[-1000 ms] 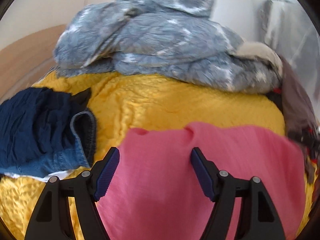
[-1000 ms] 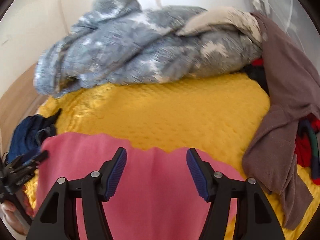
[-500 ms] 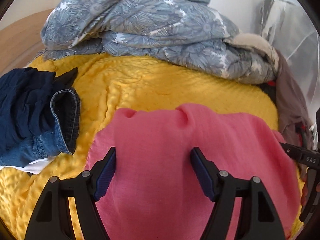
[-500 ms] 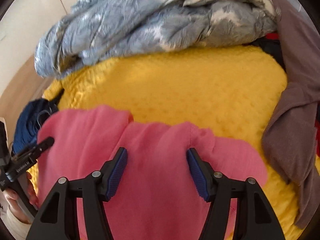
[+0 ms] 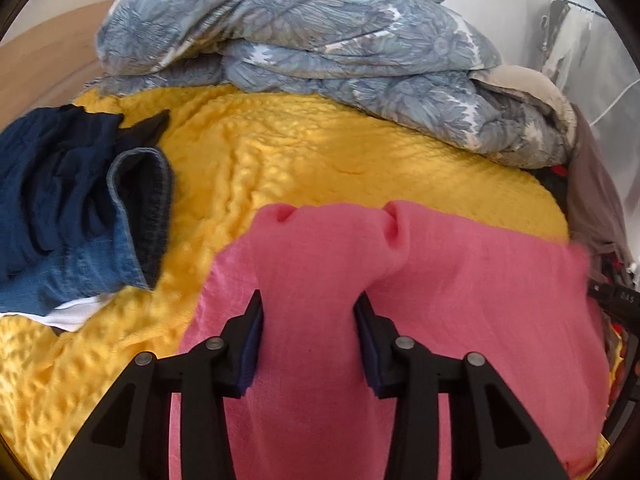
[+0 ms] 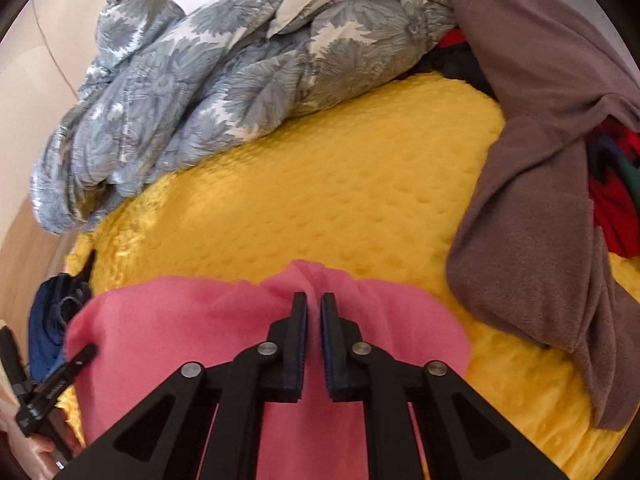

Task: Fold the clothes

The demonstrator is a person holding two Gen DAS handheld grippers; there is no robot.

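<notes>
Covering most of both views, a bumpy yellow blanket [image 5: 320,152] [image 6: 340,208] lies spread out as the surface under everything else. At its far edge sits a crumpled grey-blue floral duvet [image 5: 320,28] [image 6: 192,92]. Along the right side a brown-grey knit garment [image 6: 552,168] drapes over red and dark clothes [image 6: 616,216]. On the left lies a heap of dark navy fabric and blue denim [image 5: 72,208]. Near the cameras, a pink soft-weave garment [image 5: 460,300] [image 6: 192,320] rests on the yellow blanket, its far edge gathered into folds. The left gripper [image 5: 308,332] has its fingers [image 5: 252,344] partly closed, pressing on either side of a raised ridge of the pink cloth. The right gripper [image 6: 314,344] has its fingers [image 6: 299,344] nearly together, pinching a thin fold of the same garment's far edge.
</notes>
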